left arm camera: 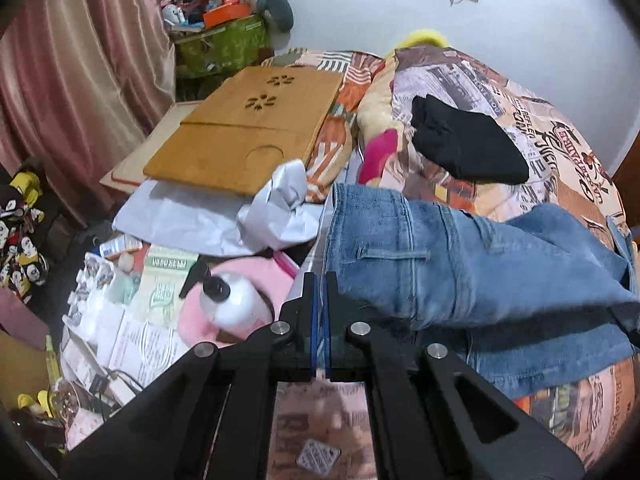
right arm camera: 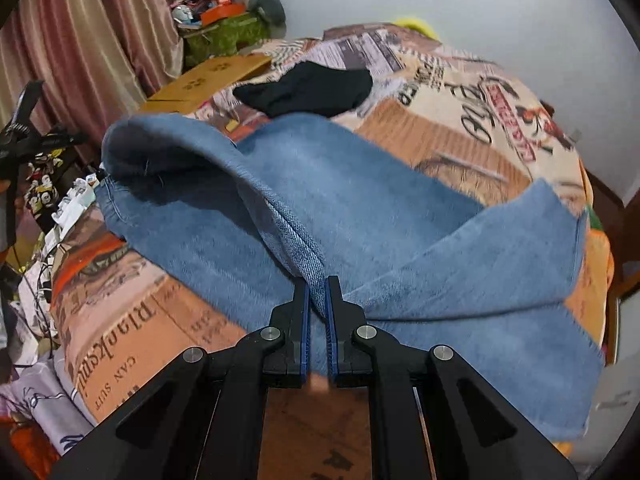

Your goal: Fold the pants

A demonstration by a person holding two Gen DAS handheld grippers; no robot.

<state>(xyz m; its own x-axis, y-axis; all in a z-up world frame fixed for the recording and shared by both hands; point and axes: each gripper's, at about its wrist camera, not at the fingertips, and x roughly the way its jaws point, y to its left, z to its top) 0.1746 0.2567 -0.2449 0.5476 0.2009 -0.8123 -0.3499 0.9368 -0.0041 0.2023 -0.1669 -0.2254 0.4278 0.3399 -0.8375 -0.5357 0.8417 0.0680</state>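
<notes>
The left gripper point(left arm camera: 320, 280) has its jaws pressed together on the waistband edge of the blue jeans point(left arm camera: 460, 264), which spread away to its right. The right gripper point(right arm camera: 317, 284) is clamped on a raised seam fold of the same jeans point(right arm camera: 320, 192); the denim rises from its tips and drapes to both sides over the printed blanket point(right arm camera: 460, 92). A black folded garment point(right arm camera: 312, 88) lies beyond the jeans, with a wooden lap tray point(left arm camera: 248, 128) further left.

Left tongs point(left arm camera: 320, 280) and right tongs point(right arm camera: 319, 284), black angular linkages, silver rivets, blue-edged pads
</notes>
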